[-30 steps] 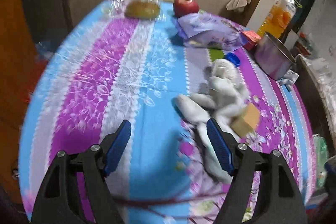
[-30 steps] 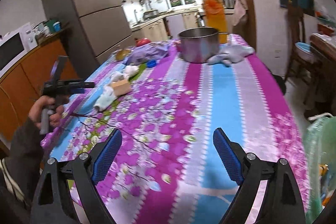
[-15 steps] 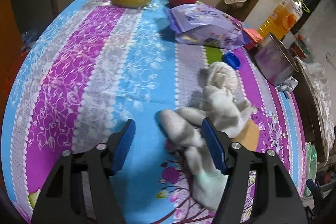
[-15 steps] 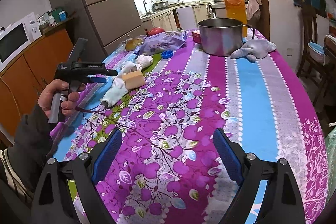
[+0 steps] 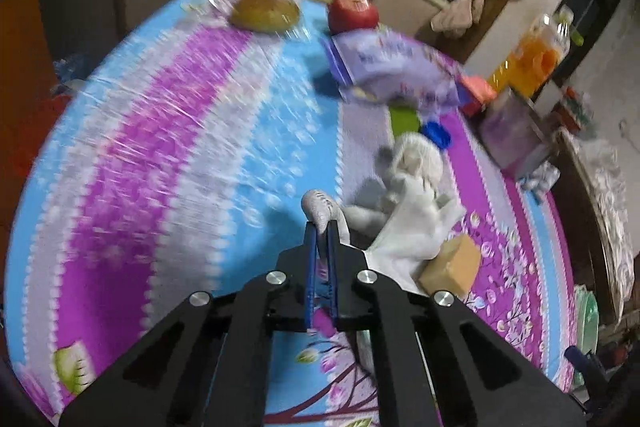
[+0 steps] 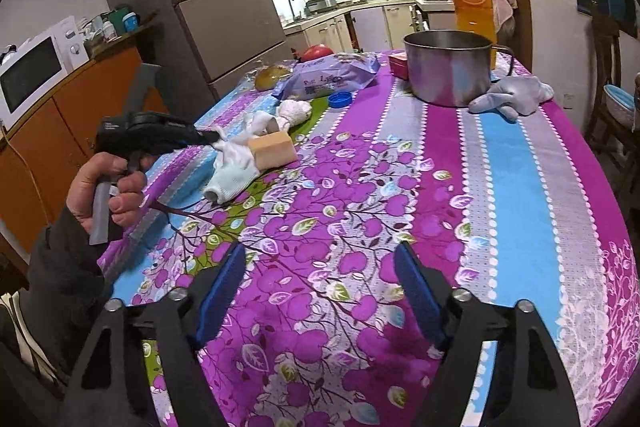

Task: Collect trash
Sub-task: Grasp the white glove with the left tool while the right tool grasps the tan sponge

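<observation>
Nearest the left camera, a finger of the white glove (image 5: 404, 227) is being pinched by the left claw (image 5: 320, 231), whose blue pads are nearly closed on it. Only a thin fold is being held, so it may be slipped free when lifted. Just beyond, the tan block (image 5: 450, 267) is touching the glove and may be dragged or toppled. Farther off, the blue cap (image 5: 437, 135) is lying on the worktop (image 5: 160, 147). On the other side, the right claw (image 6: 320, 291) is being held wide open and empty.
</observation>
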The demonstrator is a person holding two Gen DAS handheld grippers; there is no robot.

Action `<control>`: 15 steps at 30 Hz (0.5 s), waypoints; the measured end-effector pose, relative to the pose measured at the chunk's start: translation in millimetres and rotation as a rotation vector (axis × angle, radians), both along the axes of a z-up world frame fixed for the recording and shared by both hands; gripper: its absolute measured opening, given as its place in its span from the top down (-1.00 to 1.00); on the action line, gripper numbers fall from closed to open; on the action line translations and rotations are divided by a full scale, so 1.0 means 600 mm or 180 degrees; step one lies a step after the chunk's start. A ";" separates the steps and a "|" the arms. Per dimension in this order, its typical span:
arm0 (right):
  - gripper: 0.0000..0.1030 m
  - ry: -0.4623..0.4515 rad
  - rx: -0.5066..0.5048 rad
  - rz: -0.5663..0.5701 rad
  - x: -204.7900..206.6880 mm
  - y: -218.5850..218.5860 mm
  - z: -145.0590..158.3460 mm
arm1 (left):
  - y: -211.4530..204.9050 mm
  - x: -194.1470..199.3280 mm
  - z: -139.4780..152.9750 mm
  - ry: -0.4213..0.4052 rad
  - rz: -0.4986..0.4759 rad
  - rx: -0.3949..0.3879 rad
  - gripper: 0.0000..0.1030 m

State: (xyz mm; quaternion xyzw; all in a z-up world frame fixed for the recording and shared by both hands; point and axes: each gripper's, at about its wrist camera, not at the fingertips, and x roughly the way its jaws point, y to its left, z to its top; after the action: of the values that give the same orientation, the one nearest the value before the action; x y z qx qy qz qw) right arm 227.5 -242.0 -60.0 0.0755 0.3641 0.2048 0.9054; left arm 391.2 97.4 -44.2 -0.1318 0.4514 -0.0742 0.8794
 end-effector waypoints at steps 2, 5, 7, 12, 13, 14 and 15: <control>-0.47 -0.0021 -0.0014 0.0063 0.006 0.008 0.001 | 0.026 -0.021 0.021 -0.0133 0.0147 -0.0012 0.93; -0.47 -0.0067 -0.0045 0.0167 0.025 0.023 0.005 | 0.062 -0.043 0.037 -0.0264 0.0442 0.0115 0.93; -0.47 -0.0072 -0.0030 0.0248 0.040 0.034 0.007 | 0.080 -0.048 0.033 -0.0221 0.0493 0.0091 0.93; -0.47 -0.0002 -0.0006 0.0535 0.115 0.098 0.005 | 0.098 -0.037 -0.006 -0.0025 0.0499 0.0020 0.93; -0.47 0.0025 -0.0010 0.0592 0.134 0.117 0.004 | 0.098 -0.036 -0.013 -0.0002 0.0494 -0.0001 0.93; -0.47 0.0042 -0.0017 0.0632 0.148 0.132 0.003 | 0.095 -0.036 -0.017 0.0004 0.0483 -0.0016 0.93; -0.47 0.0067 -0.0041 0.0679 0.165 0.154 0.001 | 0.092 -0.039 -0.018 -0.0002 0.0470 -0.0032 0.93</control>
State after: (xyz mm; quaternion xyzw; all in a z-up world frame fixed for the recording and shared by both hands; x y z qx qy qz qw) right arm 326.7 -149.7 -59.2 0.0327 0.3808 0.2969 0.8751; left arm 368.1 152.4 -55.2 -0.1691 0.4398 -0.0114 0.8819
